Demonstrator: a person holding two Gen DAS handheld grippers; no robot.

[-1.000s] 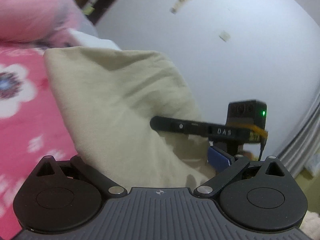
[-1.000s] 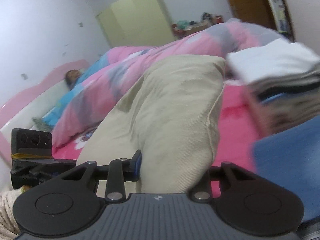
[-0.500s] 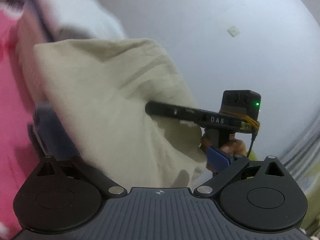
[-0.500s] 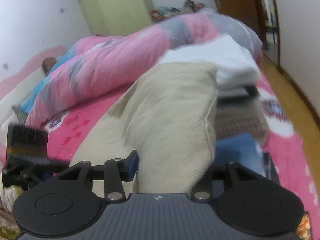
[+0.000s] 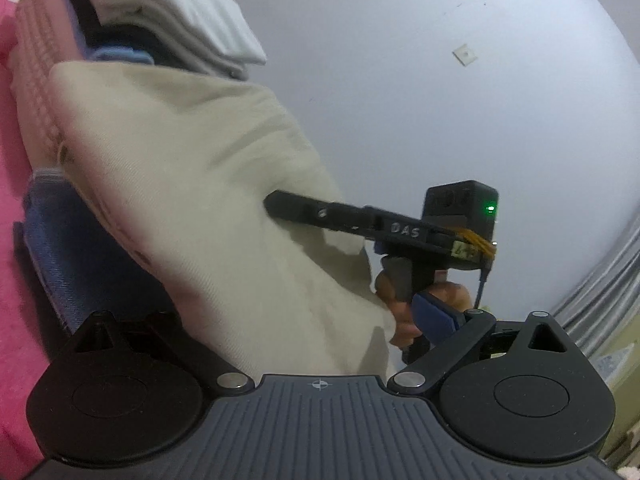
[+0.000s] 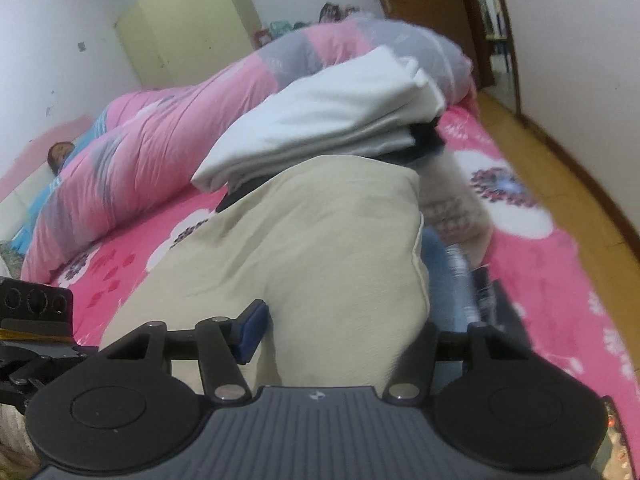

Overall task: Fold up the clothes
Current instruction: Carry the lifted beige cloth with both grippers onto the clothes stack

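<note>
A folded beige garment [image 5: 192, 208] hangs between both grippers, held up over the bed [image 6: 560, 280] with its pink flowered sheet. The left gripper [image 5: 320, 344] has its jaws closed on the near edge of the cloth, which fills the gap between them in the left wrist view. The right gripper [image 6: 344, 332] likewise has its jaws pinched on the same garment; its blue finger pad [image 6: 252, 330] presses against the fabric's left side, while the right finger is hidden behind the cloth. In the left wrist view the right gripper appears from the side, one black finger lying against the beige cloth, with a person's hand [image 5: 404, 300] wrapped round its handle. Just beyond the garment sits a stack of folded clothes [image 6: 332, 120]: white pieces on top, a dark layer under them, a pale knitted piece and blue denim [image 5: 80, 248] lower down. A pink and grey quilt [image 6: 160, 128] lies bunched along the far side of the bed, and a pale green wardrobe [image 6: 180, 28] stands against the back wall.
</note>
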